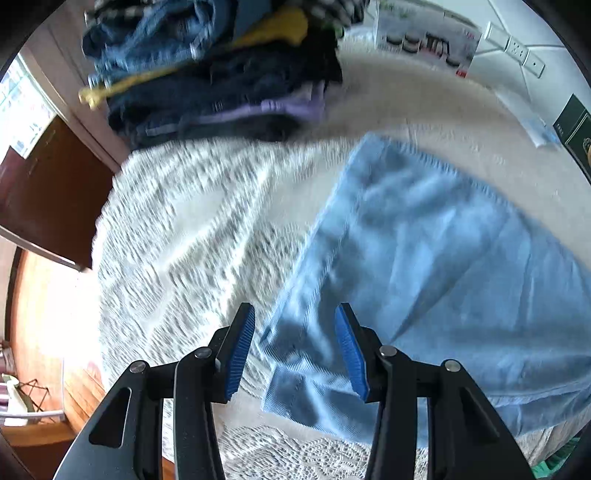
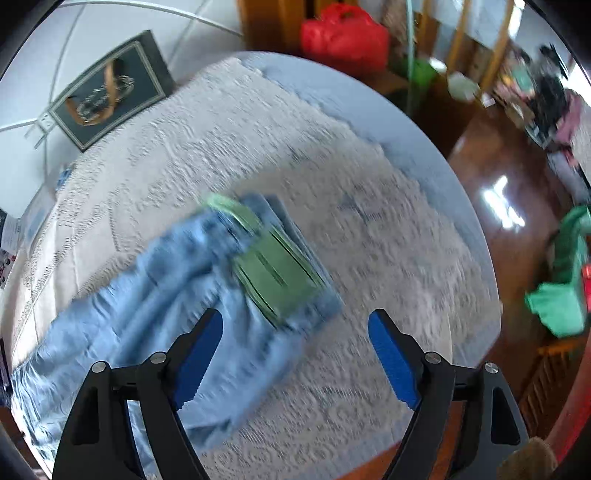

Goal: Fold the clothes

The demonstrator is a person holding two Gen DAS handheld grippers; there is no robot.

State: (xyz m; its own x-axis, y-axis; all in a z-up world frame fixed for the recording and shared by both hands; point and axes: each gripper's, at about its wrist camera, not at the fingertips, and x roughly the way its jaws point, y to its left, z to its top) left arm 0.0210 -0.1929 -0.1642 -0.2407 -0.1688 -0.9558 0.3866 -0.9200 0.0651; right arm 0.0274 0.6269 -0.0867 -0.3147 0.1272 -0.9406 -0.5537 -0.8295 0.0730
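A light blue garment [image 1: 436, 266] lies spread on a round table covered with a white lace cloth [image 1: 184, 229]. My left gripper [image 1: 295, 350] is open and empty, just above the garment's near corner. In the right wrist view the same garment [image 2: 147, 295] shows a green waistband end [image 2: 277, 273] near the table's middle. My right gripper [image 2: 295, 362] is open and empty, hovering over the garment's edge beside the waistband. Both views are motion-blurred.
A pile of dark and denim clothes [image 1: 221, 74] sits at the table's far side. A printed box [image 1: 424, 40] and a dark green box [image 2: 110, 92] stand by the wall. A red bag [image 2: 343, 33] and green items [image 2: 565, 277] lie beyond the table edge.
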